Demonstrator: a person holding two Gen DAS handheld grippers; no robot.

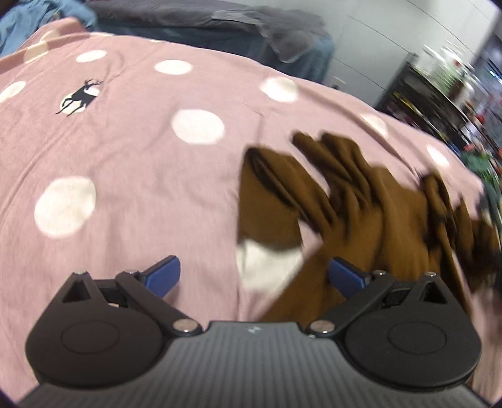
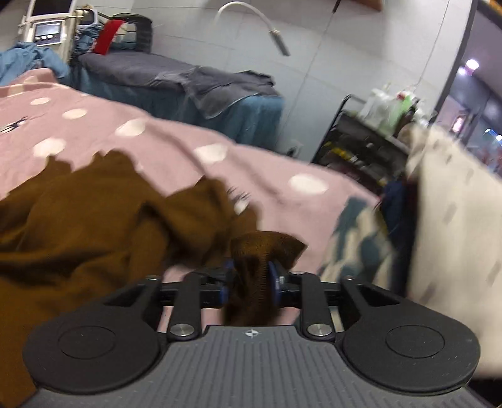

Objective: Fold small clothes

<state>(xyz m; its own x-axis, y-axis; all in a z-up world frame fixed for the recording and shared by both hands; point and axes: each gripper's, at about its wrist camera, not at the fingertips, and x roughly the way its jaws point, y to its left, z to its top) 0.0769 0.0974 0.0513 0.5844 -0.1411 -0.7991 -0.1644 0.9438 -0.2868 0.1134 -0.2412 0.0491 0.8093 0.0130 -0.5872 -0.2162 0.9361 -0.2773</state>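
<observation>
A crumpled brown garment (image 1: 360, 201) lies on the pink bedspread with white dots (image 1: 125, 150). My left gripper (image 1: 254, 277) hovers over the garment's near edge, open wide, with nothing pinched between its blue pads (image 1: 163, 276). In the right wrist view the same brown garment (image 2: 78, 226) spreads to the left. A bunched corner of it (image 2: 251, 270) stands between the blue pads (image 2: 273, 277) of my right gripper (image 2: 251, 281), which is shut on it. That corner is lifted a little off the bedspread (image 2: 188, 147).
A patterned blue-and-white cloth (image 2: 357, 238) and a pale cushion (image 2: 451, 238) lie at the bed's right end. Behind stand a second bed under grey and blue covers (image 2: 194, 84), a black cart with bottles (image 2: 370, 144) and a machine (image 2: 47, 28).
</observation>
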